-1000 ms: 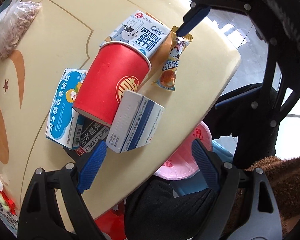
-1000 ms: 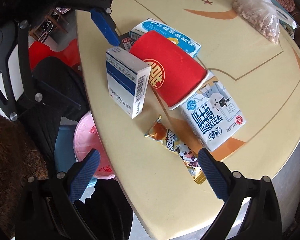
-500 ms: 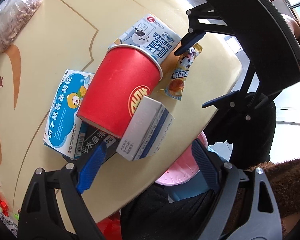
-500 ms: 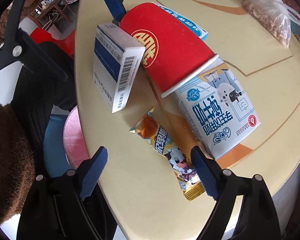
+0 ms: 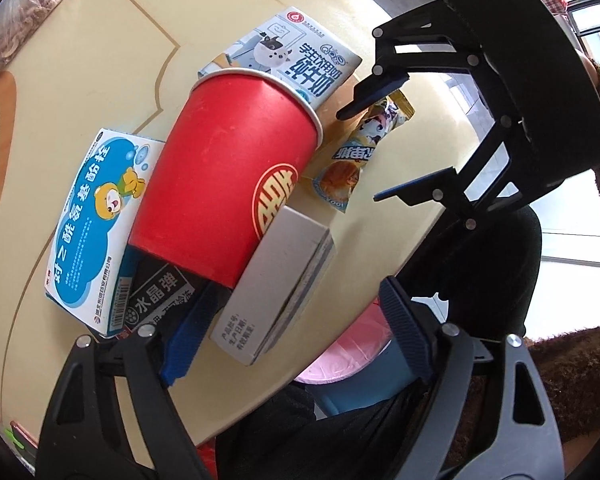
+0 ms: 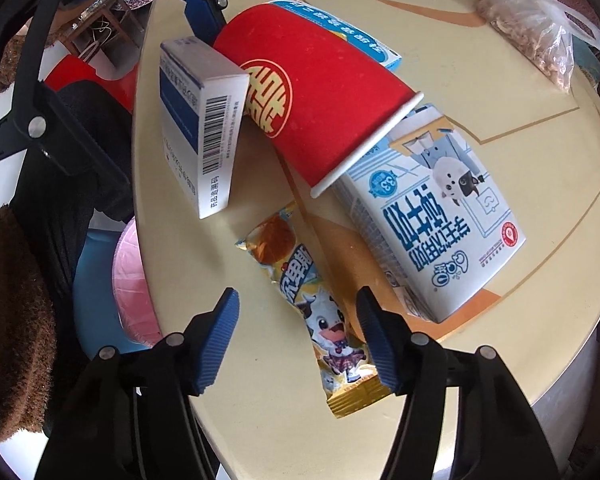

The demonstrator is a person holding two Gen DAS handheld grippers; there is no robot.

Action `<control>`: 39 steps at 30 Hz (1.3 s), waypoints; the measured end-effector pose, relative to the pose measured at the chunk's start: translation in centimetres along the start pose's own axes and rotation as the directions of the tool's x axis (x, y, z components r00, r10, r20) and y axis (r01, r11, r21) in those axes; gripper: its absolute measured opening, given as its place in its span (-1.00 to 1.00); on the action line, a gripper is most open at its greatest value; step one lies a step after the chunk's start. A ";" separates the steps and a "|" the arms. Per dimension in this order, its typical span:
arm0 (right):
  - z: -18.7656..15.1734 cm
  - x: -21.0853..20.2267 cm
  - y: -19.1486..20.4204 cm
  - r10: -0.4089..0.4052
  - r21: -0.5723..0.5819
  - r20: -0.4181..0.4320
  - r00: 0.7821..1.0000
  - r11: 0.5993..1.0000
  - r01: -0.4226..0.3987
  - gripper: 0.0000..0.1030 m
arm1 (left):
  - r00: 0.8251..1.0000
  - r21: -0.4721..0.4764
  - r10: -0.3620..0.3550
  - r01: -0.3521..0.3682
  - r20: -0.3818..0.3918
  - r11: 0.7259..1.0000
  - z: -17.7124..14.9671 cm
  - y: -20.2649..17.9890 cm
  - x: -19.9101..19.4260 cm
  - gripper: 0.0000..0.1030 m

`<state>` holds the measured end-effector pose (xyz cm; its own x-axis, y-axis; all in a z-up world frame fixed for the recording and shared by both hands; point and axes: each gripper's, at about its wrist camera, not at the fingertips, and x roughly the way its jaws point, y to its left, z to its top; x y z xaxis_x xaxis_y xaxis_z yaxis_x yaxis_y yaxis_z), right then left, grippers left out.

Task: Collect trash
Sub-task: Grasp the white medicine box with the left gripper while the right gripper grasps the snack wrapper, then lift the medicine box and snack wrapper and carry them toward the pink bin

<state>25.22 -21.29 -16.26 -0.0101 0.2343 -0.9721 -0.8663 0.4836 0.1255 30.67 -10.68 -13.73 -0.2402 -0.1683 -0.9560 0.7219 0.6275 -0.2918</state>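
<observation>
Two spread claws close in on a heap of trash at the table's edge.

The right gripper (image 6: pixel 296 336) hangs with its jaws released, one finger on each side of the snack wrapper (image 6: pixel 312 300), which lies flat on the cream table (image 6: pixel 500 92) beside the milk carton (image 6: pixel 436 232). The left gripper (image 5: pixel 296 332) is likewise released and grasps nothing, its blue pads straddling the white-and-blue medicine box (image 5: pixel 280 284) that leans on the tipped red paper cup (image 5: pixel 228 184). The cup lies across a blue cartoon box (image 5: pixel 92 224) and a dark packet (image 5: pixel 156 300). A bag of nuts (image 6: pixel 532 32) sits well apart, farther across the table.
</observation>
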 end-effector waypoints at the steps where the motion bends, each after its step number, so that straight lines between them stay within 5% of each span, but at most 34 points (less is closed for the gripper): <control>1: 0.0 0.0 0.2 -0.015 -0.003 0.002 1.000 1.000 0.015 0.08 | 1.000 -0.002 0.003 -0.003 -0.001 1.000 0.0 0.0 0.1 0.42; 6: -0.1 -0.1 0.3 -0.100 -0.001 0.005 0.995 0.995 0.100 -0.30 | 0.999 -0.013 0.027 -0.027 -0.022 1.000 0.1 -0.2 0.6 0.11; 10: -0.3 -0.2 0.3 -0.136 0.018 0.011 0.991 0.991 0.135 -0.42 | 0.998 -0.026 0.052 -0.053 -0.035 0.998 -0.1 -0.4 0.9 -0.02; 13: -0.5 -0.3 0.5 -0.150 0.048 0.018 0.989 0.988 0.149 -0.47 | 0.997 -0.027 0.066 -0.067 -0.040 0.997 -0.3 -0.7 1.2 -0.20; 29: -1.3 0.2 2.6 -0.222 0.277 0.017 0.975 0.938 0.209 -0.66 | 0.992 -0.028 0.124 -0.124 -0.005 0.992 -1.5 -4.1 2.0 -0.42; 32: -1.4 -0.2 3.2 -0.227 0.304 0.021 0.974 0.929 0.210 -0.68 | 0.991 -0.045 0.136 -0.136 -0.006 0.990 -2.0 -3.9 2.2 -0.60; 39: -1.8 -1.3 4.0 -0.276 0.383 0.021 0.961 0.890 0.247 -0.68 | 0.993 -0.082 0.120 -0.120 0.005 0.989 -3.5 -3.4 2.2 -0.60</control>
<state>20.84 -21.19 -14.81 0.2397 0.1099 -0.9646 -0.5820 0.8115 -0.0522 25.47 -10.53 -14.75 -0.1482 -0.0954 -0.9843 0.6900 0.7030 -0.1720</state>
